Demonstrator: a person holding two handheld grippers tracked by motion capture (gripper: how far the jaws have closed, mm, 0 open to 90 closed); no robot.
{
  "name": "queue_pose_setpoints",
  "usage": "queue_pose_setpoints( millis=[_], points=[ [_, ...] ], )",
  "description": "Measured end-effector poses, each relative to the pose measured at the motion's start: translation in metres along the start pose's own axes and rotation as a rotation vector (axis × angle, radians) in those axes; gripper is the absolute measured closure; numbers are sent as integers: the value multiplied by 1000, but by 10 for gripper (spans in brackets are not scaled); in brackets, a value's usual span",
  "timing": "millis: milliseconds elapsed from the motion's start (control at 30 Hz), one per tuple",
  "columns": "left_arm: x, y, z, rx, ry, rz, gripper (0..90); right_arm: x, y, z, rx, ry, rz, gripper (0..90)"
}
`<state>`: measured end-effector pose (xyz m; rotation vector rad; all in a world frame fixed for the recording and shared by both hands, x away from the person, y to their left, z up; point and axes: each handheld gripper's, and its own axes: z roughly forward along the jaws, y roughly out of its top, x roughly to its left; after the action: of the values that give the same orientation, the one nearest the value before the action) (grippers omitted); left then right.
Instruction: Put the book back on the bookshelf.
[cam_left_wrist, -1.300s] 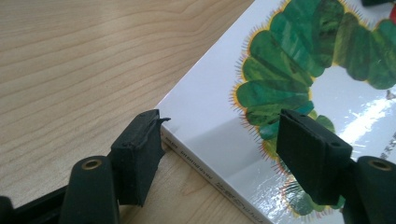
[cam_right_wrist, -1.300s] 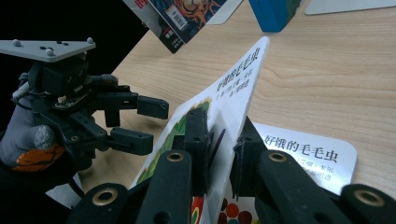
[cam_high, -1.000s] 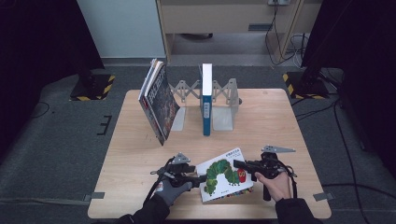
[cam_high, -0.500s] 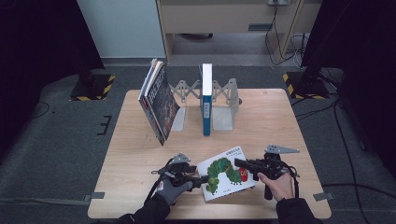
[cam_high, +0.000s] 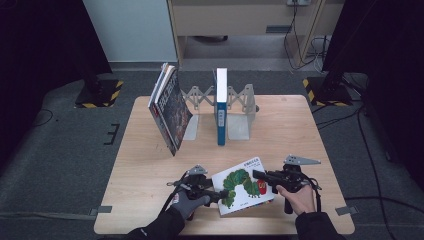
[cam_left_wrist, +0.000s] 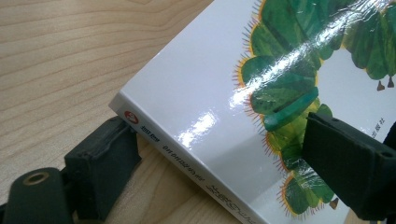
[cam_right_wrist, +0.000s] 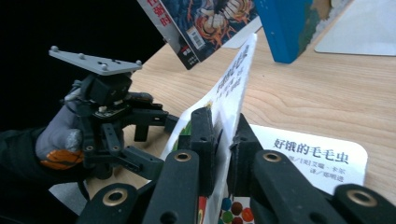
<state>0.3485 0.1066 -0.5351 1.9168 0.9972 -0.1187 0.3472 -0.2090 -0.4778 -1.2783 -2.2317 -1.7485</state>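
A white picture book with a green caterpillar (cam_high: 240, 186) lies near the table's front edge. My right gripper (cam_high: 258, 176) is shut on its front cover (cam_right_wrist: 233, 79), which stands lifted off the title page (cam_right_wrist: 317, 156) between the pads (cam_right_wrist: 227, 140). My left gripper (cam_high: 220, 194) is at the book's spine corner (cam_left_wrist: 187, 154). Its jaws have just been opening, and they straddle the book (cam_left_wrist: 224, 149), one pad (cam_left_wrist: 105, 161) beside the spine and the other (cam_left_wrist: 348, 165) over the cover, without pressing. The right gripper view has the left gripper (cam_right_wrist: 159, 137) behind the raised cover.
At the back of the wooden table (cam_high: 145, 165) a metal expanding book rack (cam_high: 240, 112) holds an upright blue book (cam_high: 221, 107). Several thin books (cam_high: 170, 107) lean against its left end. Dark floor surrounds the table.
The left gripper's jaws have spread a little wider around the book's corner. The right hand and the book have barely moved.
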Motion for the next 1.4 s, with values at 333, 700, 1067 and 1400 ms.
queue_pose_setpoints(
  millis=[333, 700, 1067, 1400],
  points=[
    [-1, -3, 2, -24, 15, 31, 166, -4, -7, 7, 84, -187, -57, 623],
    [2, -2, 2, -29, -12, -13, 290, -10, -15, 14, 149, -250, -55, 531],
    [-5, 1, 3, -11, -17, -9, 300, -11, -17, 18, 160, -222, -43, 519],
    [-18, 9, -3, -31, -60, 22, 454, -11, -14, 17, 96, -176, -65, 478]
  ],
)
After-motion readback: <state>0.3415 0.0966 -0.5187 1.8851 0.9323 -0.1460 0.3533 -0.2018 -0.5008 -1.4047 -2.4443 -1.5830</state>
